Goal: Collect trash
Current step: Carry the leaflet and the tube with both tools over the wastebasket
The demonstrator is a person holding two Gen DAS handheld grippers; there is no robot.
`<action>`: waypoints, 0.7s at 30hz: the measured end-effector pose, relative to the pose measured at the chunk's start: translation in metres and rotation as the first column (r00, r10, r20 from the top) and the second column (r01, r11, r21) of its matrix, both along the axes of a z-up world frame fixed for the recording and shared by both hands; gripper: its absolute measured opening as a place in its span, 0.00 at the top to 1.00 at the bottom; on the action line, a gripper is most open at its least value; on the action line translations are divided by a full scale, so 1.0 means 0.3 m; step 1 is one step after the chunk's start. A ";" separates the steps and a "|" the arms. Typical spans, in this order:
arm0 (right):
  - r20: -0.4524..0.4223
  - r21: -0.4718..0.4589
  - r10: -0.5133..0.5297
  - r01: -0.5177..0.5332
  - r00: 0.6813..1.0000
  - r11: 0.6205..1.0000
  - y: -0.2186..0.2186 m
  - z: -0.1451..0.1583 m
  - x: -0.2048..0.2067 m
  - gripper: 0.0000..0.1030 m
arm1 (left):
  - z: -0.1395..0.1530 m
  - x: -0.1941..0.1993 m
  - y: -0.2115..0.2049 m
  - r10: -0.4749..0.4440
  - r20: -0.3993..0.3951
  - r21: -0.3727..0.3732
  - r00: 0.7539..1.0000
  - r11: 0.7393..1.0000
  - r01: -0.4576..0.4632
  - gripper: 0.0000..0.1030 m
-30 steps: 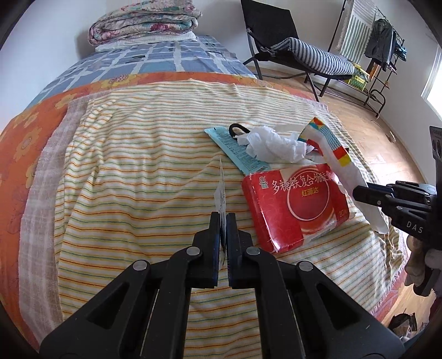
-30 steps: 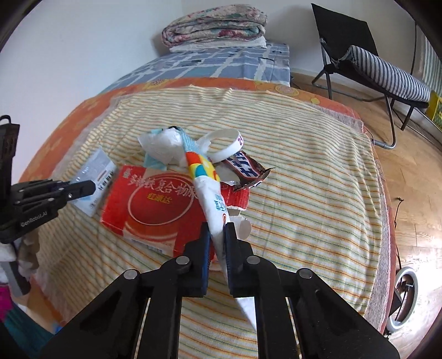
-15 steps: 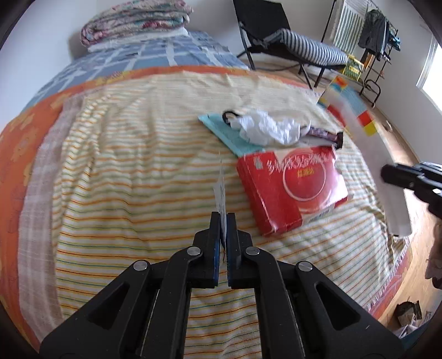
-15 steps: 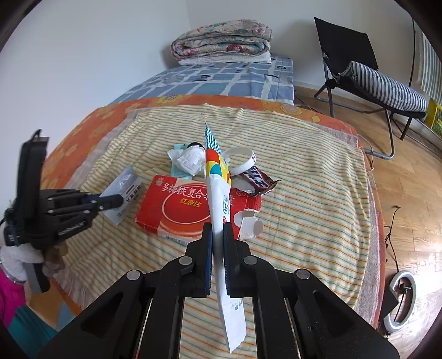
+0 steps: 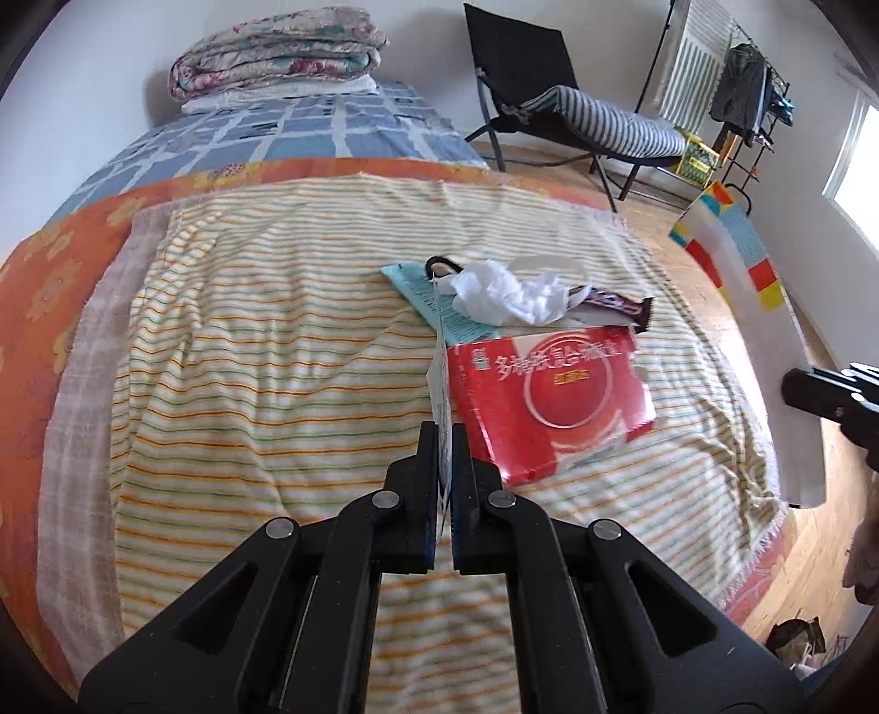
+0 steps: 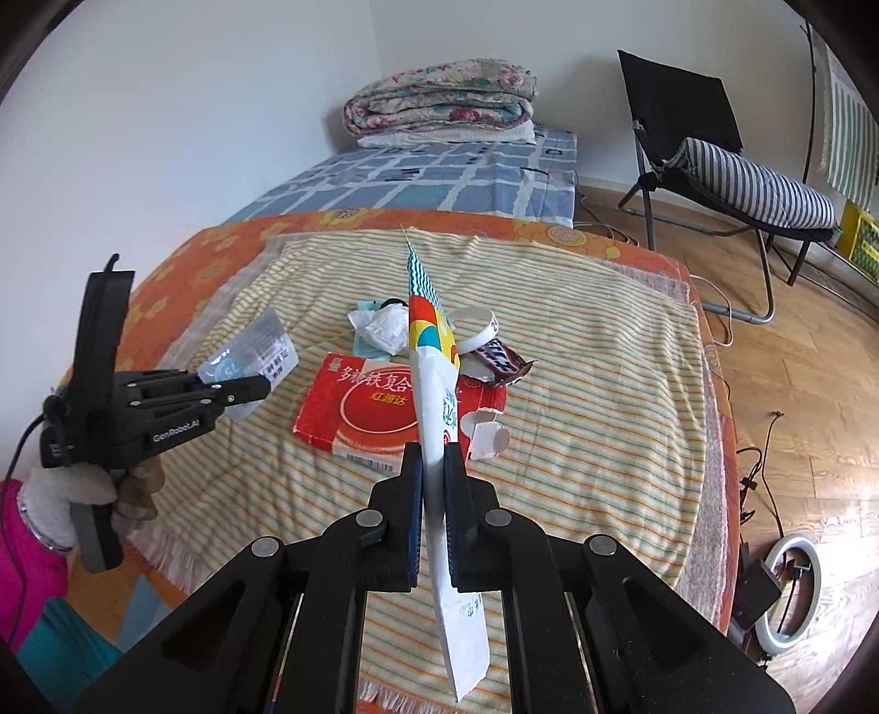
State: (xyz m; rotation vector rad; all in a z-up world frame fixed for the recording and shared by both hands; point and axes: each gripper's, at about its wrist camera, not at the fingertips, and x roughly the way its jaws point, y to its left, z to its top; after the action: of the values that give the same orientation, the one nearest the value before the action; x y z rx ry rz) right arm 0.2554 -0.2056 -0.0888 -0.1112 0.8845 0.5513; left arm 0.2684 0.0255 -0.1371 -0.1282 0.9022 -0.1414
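My left gripper (image 5: 445, 434) is shut on a small clear plastic packet (image 5: 439, 379), held edge-on above the striped blanket; it also shows in the right wrist view (image 6: 247, 357). My right gripper (image 6: 433, 456) is shut on a long white wrapper with coloured blocks (image 6: 434, 373), lifted off the bed; the wrapper shows at the right in the left wrist view (image 5: 752, 329). On the blanket lie a red flattened box (image 5: 549, 395), a crumpled white tissue (image 5: 505, 291), a teal leaflet (image 5: 439, 307) and a dark candy wrapper (image 5: 615, 305).
A white ring (image 6: 478, 327) and torn white cardboard bits (image 6: 486, 434) lie by the red box. Folded quilts (image 5: 274, 49) sit at the bed's far end. A black folding chair (image 5: 549, 104) and a clothes rack (image 5: 752, 99) stand on the wooden floor.
My right gripper has lifted the long wrapper off the pile and pulled back from the bed. My left gripper stays shut on the packet and has drawn back slightly.
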 end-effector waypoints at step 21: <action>-0.021 0.064 0.030 -0.028 0.999 0.998 0.092 0.047 -0.428 0.95 | 0.182 -0.498 -0.046 -0.097 0.084 0.008 0.992 0.995 0.097 0.99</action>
State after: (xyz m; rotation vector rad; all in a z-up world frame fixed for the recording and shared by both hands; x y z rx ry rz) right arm 0.1270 -0.1781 -0.0748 -0.0607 0.8866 0.6081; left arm 0.1190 0.0117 -0.0825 -0.0738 0.8251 -0.2336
